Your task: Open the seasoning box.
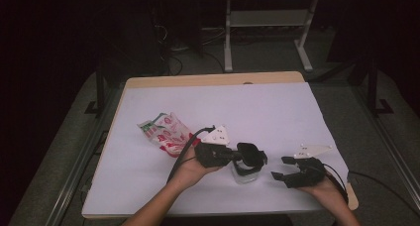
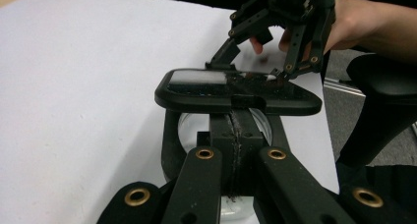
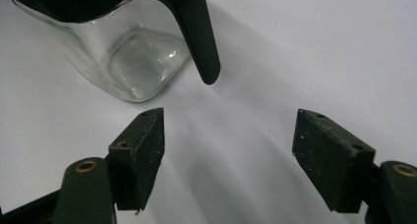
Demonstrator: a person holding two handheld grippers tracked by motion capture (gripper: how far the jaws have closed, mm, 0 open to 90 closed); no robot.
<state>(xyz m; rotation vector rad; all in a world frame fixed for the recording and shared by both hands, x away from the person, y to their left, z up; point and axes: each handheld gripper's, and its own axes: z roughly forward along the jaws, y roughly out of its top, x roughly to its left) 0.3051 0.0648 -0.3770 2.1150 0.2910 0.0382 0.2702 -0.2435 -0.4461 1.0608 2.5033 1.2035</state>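
The table (image 1: 148,82) was a wooden top almost wholly covered by a white sheet (image 1: 223,112), standing on grey carpet in a dark room; beyond its far edge stood the pale legs of another table (image 1: 228,37).

The left gripper (image 1: 236,156) had its jaws pressed together on the handle of a black lid (image 2: 236,89), which sat on top of a clear glass jar (image 3: 128,62) directly beneath the jaw tips. The right gripper (image 1: 283,170) lay just beside the jar, its jaws spread wide with bare sheet between the pads, pointing toward the jar without touching it. Behind the left gripper, near its trailing cable, lay a crumpled red, white and green packet (image 1: 166,132).

The jar's upper part was hidden under the lid and jaws, and its base was cut off in the left gripper view. The print on the packet was too small to read.
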